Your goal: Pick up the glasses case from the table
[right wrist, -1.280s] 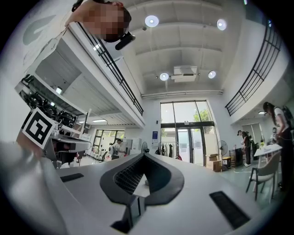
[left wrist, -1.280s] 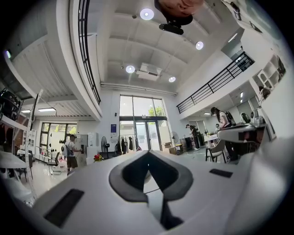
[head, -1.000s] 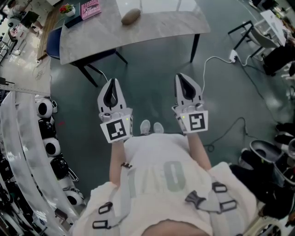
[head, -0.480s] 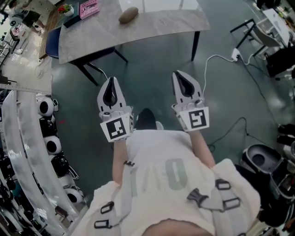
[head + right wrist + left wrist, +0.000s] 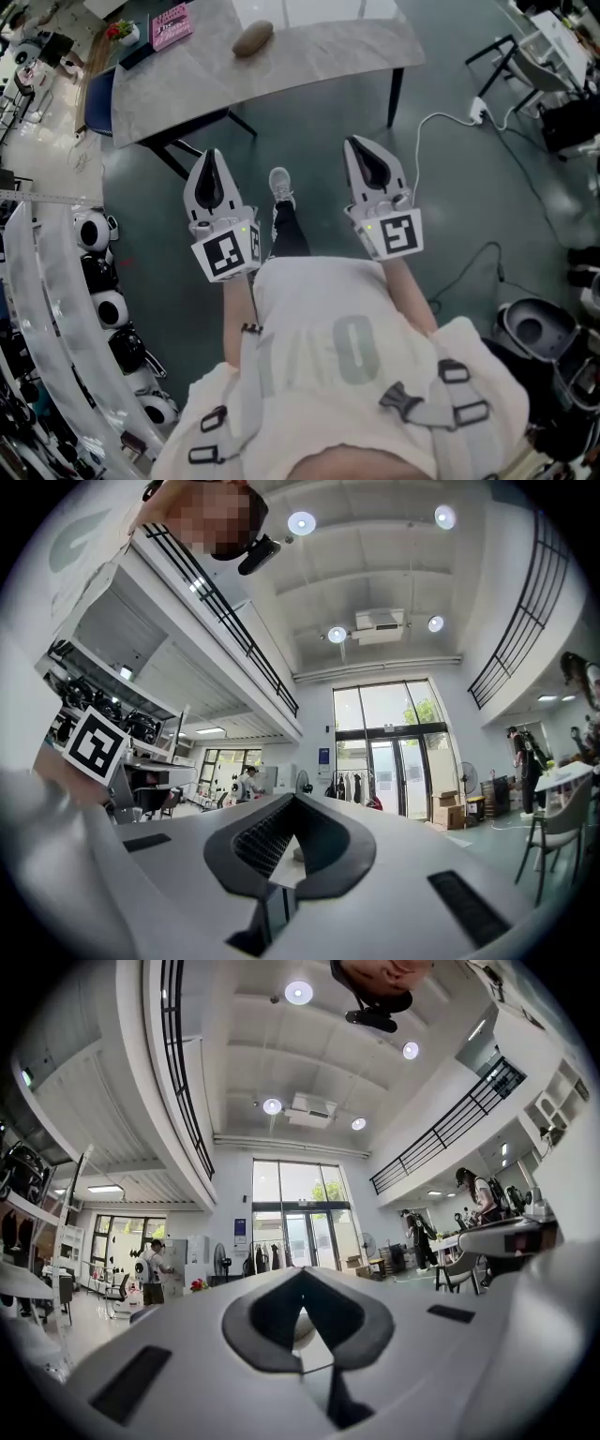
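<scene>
The glasses case (image 5: 251, 39) is a brown oval lying on the grey marble table (image 5: 309, 52) at the top of the head view. Both grippers are held out level over the floor, well short of the table. My left gripper (image 5: 208, 156) has its jaws together with nothing between them, and it points toward the table's left part. My right gripper (image 5: 360, 143) is likewise shut and empty, below the table's right end. In the left gripper view the tips (image 5: 302, 1271) meet, as they do in the right gripper view (image 5: 292, 799).
A pink box (image 5: 172, 23) and a small flower pot (image 5: 122, 31) stand on the table's left end, beside a blue chair (image 5: 97, 98). The person's foot (image 5: 279, 183) is stepping between the grippers. A white cable and power strip (image 5: 478, 111) lie right. A curved shelf of white helmets (image 5: 94, 230) runs along the left.
The person has stepped forward, one leg swinging out between the grippers. Both grippers have moved up the view toward the table, still shut and empty.
</scene>
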Tool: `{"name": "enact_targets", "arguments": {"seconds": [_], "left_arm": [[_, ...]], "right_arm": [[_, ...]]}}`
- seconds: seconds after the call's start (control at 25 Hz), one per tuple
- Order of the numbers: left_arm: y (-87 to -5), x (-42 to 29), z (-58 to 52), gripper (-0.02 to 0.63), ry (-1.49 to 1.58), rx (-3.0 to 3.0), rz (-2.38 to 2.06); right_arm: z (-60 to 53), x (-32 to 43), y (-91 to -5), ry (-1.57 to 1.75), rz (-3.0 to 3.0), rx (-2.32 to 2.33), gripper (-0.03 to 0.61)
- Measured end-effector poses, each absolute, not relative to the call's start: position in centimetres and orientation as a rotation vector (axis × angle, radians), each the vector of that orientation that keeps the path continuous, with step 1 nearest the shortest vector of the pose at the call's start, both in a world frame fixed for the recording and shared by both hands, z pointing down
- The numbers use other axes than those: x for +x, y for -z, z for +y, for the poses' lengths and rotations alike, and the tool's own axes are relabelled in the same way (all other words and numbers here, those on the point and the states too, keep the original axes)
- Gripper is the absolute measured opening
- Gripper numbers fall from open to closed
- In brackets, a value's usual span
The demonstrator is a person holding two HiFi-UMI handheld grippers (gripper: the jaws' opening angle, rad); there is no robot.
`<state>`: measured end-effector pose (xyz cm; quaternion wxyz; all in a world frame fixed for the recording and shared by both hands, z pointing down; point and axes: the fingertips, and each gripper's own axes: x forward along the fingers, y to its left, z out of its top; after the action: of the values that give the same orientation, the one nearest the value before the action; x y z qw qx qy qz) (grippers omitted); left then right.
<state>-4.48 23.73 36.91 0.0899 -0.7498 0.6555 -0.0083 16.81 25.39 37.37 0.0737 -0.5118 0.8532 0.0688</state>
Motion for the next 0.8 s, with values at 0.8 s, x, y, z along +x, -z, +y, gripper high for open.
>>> {"name": "enact_targets", "arguments": {"seconds": [0.8], "left_arm": [[-34.3, -9.4, -8.0, 0.003, 0.025, -2.389, 1.813]], "right_arm": [[-3.8, 11.3, -34.3, -0.174, 2.497, -1.66, 0.002]]}}
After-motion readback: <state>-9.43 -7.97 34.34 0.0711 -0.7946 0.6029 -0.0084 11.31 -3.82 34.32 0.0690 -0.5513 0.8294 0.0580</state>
